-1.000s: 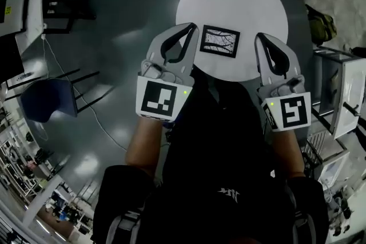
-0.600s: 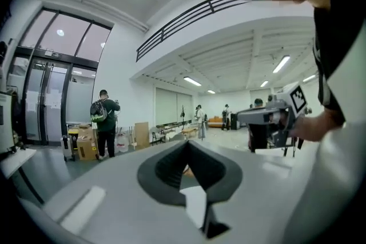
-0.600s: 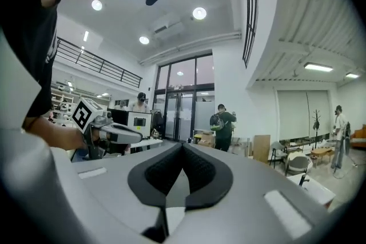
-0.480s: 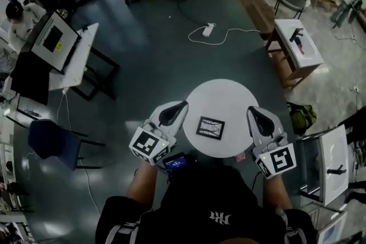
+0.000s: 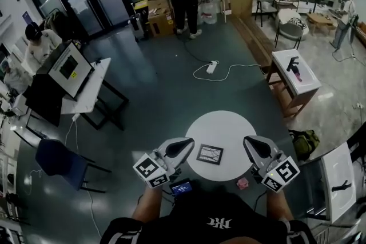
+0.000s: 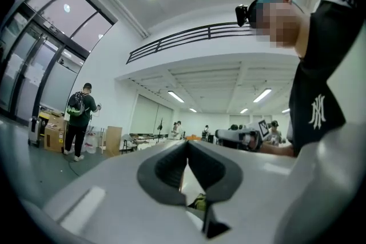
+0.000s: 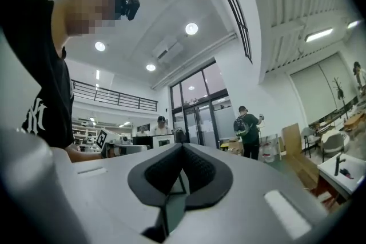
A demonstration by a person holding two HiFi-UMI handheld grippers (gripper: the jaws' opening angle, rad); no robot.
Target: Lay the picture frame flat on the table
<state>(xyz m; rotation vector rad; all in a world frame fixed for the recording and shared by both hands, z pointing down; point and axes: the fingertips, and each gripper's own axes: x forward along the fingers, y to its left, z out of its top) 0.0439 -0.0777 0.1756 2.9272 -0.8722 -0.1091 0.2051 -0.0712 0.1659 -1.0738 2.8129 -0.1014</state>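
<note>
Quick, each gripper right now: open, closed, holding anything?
Left gripper: closed, holding nothing.
Right gripper: closed, holding nothing.

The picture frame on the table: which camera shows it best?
The head view: the picture frame lies flat on the white table, seen whole from above. The gripper views look across the room and show nothing clear of it.

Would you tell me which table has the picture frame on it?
The round white table; the picture frame lies flat on it, whereas the desk and side table are rectangular.
</note>
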